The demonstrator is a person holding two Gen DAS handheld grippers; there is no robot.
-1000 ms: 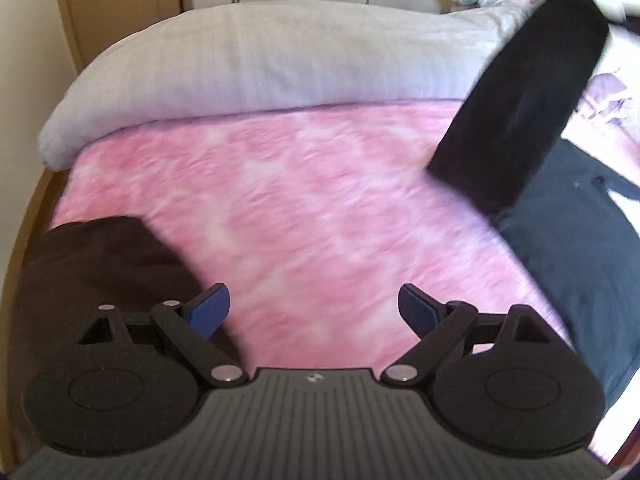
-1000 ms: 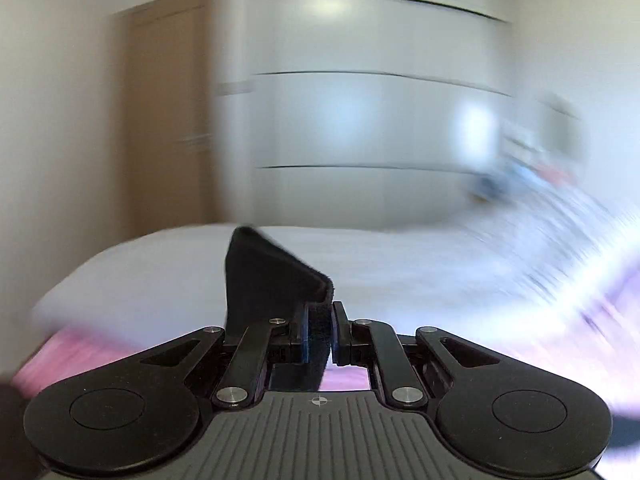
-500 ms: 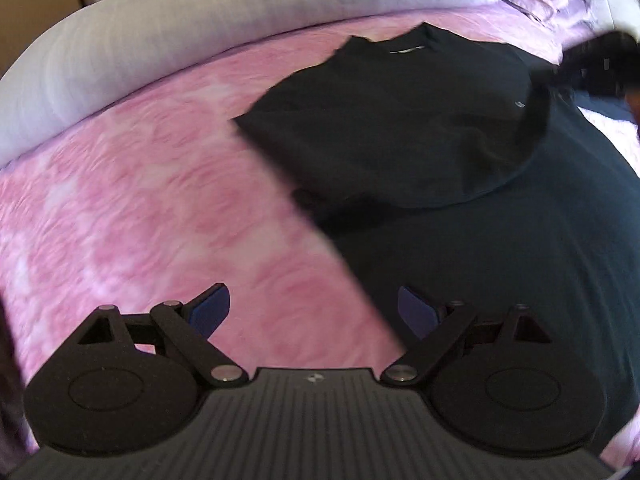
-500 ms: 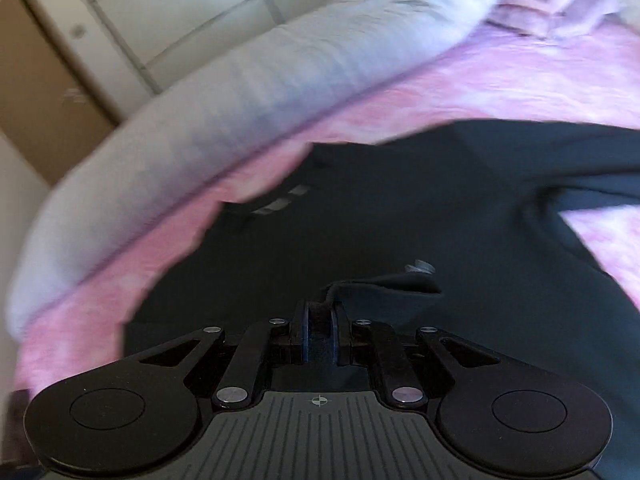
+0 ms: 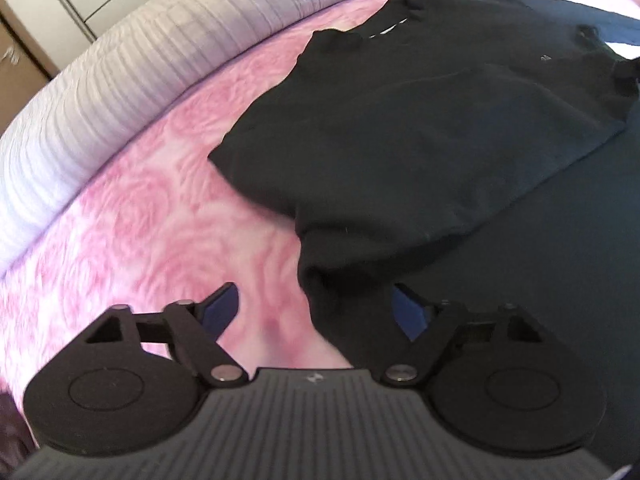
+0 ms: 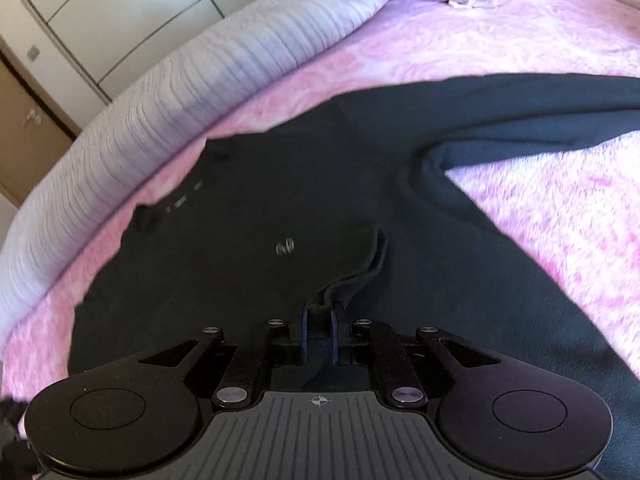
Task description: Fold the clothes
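Since a second ago, the black sleeve (image 6: 360, 272) that the right gripper (image 6: 319, 336) swung high in the air has come down and now lies across the chest of the dark top (image 5: 440, 128). That top is spread flat on the pink bedspread (image 5: 160, 200), with its neck end toward the long white bolster (image 5: 120, 76). One side looks folded in over the body already. The other sleeve (image 6: 520, 120) is stretched out to the side on the bedspread in the right wrist view. The right gripper's fingers are nearly closed, and they pinch the cuff end of the folded-in sleeve between the blue pads. The left gripper (image 5: 316, 308) has its fingers wide apart and holds nothing. It hangs just over the near edge of the top, where the cloth bunches a little. What could go wrong? If the right gripper lets go while it is lifted, the cuff could flop and slide off the chest, and the fold would come undone. If it pulls away with the cuff caught on a pad, the whole layer could drag and wrinkle. The left gripper could also snag that bunched edge and pull it crooked. Part of the picture is blurry, so I cannot be sure how neat the fold line is.
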